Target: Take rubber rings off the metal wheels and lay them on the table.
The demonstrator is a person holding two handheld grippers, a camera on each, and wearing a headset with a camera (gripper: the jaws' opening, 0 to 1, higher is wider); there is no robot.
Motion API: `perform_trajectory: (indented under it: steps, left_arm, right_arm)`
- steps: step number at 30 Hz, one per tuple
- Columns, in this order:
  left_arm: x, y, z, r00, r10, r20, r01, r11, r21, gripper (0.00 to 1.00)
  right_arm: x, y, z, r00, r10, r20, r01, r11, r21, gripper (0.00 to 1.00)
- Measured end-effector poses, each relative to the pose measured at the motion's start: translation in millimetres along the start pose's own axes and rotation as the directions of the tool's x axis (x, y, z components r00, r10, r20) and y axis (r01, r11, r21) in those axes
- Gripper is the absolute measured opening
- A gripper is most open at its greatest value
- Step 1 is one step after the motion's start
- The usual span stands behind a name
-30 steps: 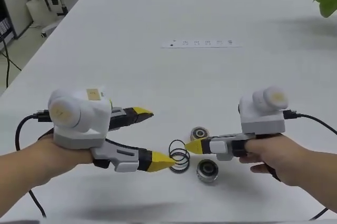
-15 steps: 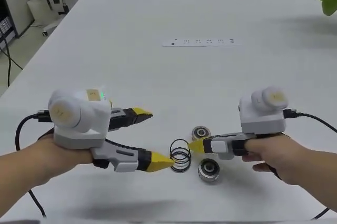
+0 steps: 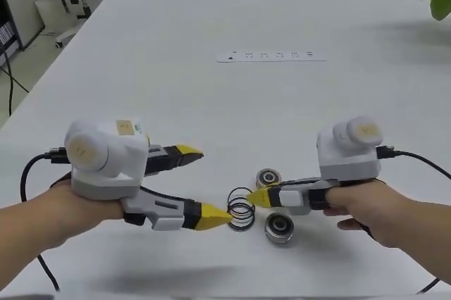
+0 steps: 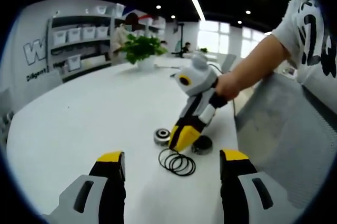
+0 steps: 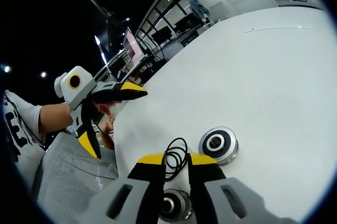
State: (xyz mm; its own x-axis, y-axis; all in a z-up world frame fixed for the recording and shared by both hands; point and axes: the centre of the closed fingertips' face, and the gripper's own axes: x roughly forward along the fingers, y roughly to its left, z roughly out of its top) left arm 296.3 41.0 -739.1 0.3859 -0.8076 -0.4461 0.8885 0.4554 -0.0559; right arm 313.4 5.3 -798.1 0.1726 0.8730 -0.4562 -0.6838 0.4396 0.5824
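White counter (image 3: 211,89): the left tongs (image 3: 202,184) gape wide and empty, just beside loose black rubber rings (image 3: 241,208) lying flat. The far metal wheel (image 3: 268,177) and near metal wheel (image 3: 279,227) flank the right tongs (image 3: 257,198), which are nearly closed at the rings. I cannot tell whether they pinch one.

Rubber rings (image 3: 240,208) lie on the near tabletop (image 3: 211,89) between left gripper (image 3: 208,184) and right gripper (image 3: 255,198); far wheel (image 3: 268,177) and near wheel (image 3: 279,227) sit just right of them.

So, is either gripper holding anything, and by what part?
Left gripper: nothing, jaws wide apart. Right gripper: jaws nearly together at the rubber rings; a grip cannot be told.
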Motion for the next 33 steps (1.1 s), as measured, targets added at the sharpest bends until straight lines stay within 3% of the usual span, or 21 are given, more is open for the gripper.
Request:
perform_trajectory:
  steps: [8, 15, 25, 33]
  left_arm:
    - [-0.6, 0.9, 0.3, 1.0000, 0.004, -0.002, -0.004, 1.000, 0.004, 0.74]
    - [-3.2, 1.4, 1.0, 1.0000, 0.007, 0.000, -0.007, 1.000, 0.006, 0.74]
    - [-9.9, 0.9, 17.8, 0.9992, 0.017, 0.037, -0.017, 1.000, 0.010, 0.75]
    - [-13.7, -6.5, 21.7, 0.9994, 0.010, 0.035, -0.010, 1.000, 0.025, 0.77]
  right_arm:
    - [-3.7, 10.6, 1.0, 1.0000, -0.002, -0.002, 0.002, 1.000, -0.030, 0.21]
    - [-13.3, 18.5, 10.8, 0.9994, 0.011, 0.033, -0.010, 1.000, -0.030, 0.25]
    - [-36.9, 27.6, 29.9, 0.9959, 0.032, 0.085, -0.024, 0.996, -0.089, 0.32]
    - [-59.0, 37.5, 42.5, 0.9903, 0.040, 0.133, -0.024, 0.992, -0.123, 0.38]
